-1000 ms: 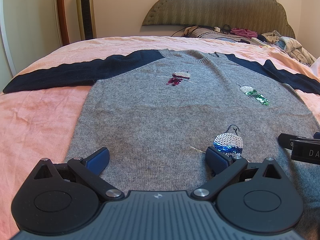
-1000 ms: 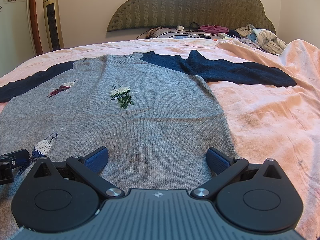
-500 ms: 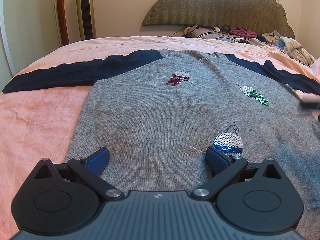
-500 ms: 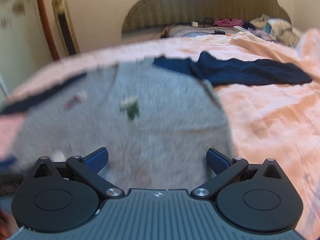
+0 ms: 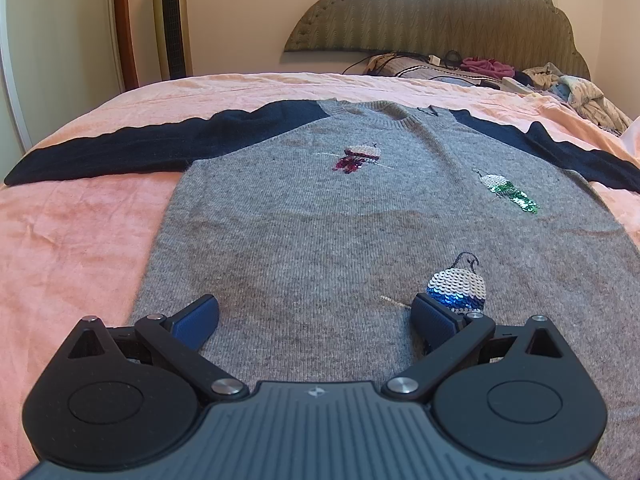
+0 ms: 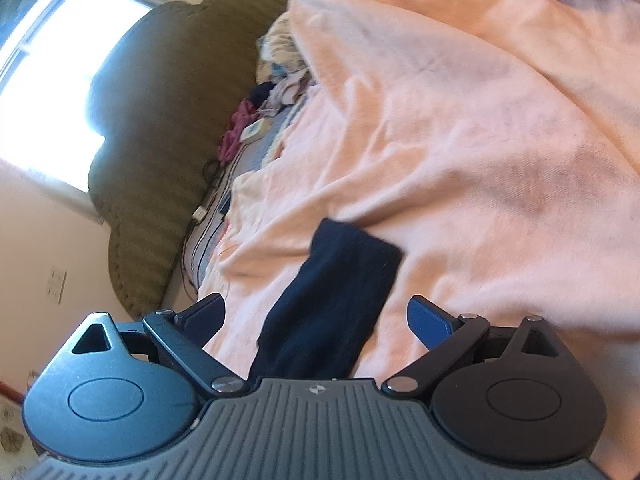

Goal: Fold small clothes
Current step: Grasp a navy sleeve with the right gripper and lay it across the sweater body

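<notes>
The sweater (image 5: 360, 240) is being kept flat on the pink blanket (image 5: 80, 240), face up, with its neck toward the headboard (image 5: 440, 12). Its body is grey and its sleeves are dark blue. Three shiny patches are being shown on its front: a red one (image 5: 358, 158), a green one (image 5: 508, 192) and a blue one (image 5: 456, 290). One dark sleeve (image 5: 120, 152) is being stretched out to the side across the blanket.

The left gripper (image 5: 316, 314) is being held low over the bottom edge of the sweater. Its jaws are being kept wide apart, and nothing is being pinched. One blue pad (image 5: 434, 320) is being seen just beside the blue patch. It cannot be told whether the pads are touching the wool.

In the right wrist view, the picture is rolled on its side. The right gripper (image 6: 316, 316) is being held over the end of the other dark sleeve (image 6: 332, 300). Its jaws are being closed a little, but they are being seen far apart, and the sleeve end is lying between them without being pressed by the pads (image 6: 430, 320).

A pile of clothes (image 5: 580, 92) is being left near the headboard. A tall fan (image 5: 170, 20) is being seen by the wall.
</notes>
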Motion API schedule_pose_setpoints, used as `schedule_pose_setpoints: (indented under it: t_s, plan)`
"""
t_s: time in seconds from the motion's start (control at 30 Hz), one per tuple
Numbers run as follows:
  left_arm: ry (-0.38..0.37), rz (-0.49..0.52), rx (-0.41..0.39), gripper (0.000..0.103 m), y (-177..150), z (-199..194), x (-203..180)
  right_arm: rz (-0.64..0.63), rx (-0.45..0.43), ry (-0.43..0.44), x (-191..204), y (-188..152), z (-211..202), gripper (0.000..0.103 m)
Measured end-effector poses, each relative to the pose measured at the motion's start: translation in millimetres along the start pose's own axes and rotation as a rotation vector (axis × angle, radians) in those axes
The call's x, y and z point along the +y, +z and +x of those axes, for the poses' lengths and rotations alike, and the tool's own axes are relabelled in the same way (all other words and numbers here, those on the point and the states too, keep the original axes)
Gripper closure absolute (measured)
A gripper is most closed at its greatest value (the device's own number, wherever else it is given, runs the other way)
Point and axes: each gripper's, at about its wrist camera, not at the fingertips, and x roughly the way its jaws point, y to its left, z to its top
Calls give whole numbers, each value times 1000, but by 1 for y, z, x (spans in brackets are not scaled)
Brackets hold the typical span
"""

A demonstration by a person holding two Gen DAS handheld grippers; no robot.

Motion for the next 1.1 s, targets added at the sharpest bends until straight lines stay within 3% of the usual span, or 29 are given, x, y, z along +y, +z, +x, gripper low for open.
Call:
schedule_pose_setpoints:
  t_s: [0.13, 0.17, 0.23, 0.27, 0.3, 0.4, 0.53, 0.73, 0.83, 0.87, 0.9, 0.93, 0.97, 1.03, 1.1]
  plan:
    - [3, -1, 0, 0, 1, 1, -1, -47, -6, 6, -4, -1, 27, 14]
    - [3, -2, -1, 0, 1, 1, -1, -78, -6, -1, 0, 0, 33, 20]
    - [4, -3, -1, 0, 1, 2, -1, -150, 10, -24, 6, -2, 44, 49]
    - [3, -3, -1, 0, 1, 2, 0, -169, 37, -43, 6, -3, 52, 79]
    - [3, -4, -1, 0, 1, 2, 0, -180, 54, -63, 6, -3, 58, 89]
    - [1, -6, -1, 0, 1, 2, 1, -208, 5, -58, 13, -11, 49, 89]
    - [0, -8, -2, 0, 1, 2, 1, -313, -8, 70, 58, -46, 26, 89]
    - [-1, -7, -2, 0, 1, 2, 1, -605, 189, 376, 172, -178, 12, 89]
    - [-1, -7, -2, 0, 1, 2, 1, -646, 343, 473, 205, -247, 21, 87]
    - [-2, -6, -2, 0, 1, 2, 1, -647, 385, 475, 209, -266, 25, 83]
    - [-4, -5, -1, 0, 1, 2, 2, -642, 425, 466, 210, -279, 28, 62]
    - [-8, -4, -1, 0, 1, 2, 3, -622, 462, 451, 209, -292, 26, 48]
    - [-17, -2, 0, 0, 1, 1, 4, -591, 472, 445, 203, -298, 22, 25]
    - [-45, -26, -2, 0, 4, -4, 11, -581, 471, 463, 185, -311, -4, 25]
    - [-141, -123, -34, 0, 12, -13, 24, -621, 462, 454, 169, -311, -26, 25]
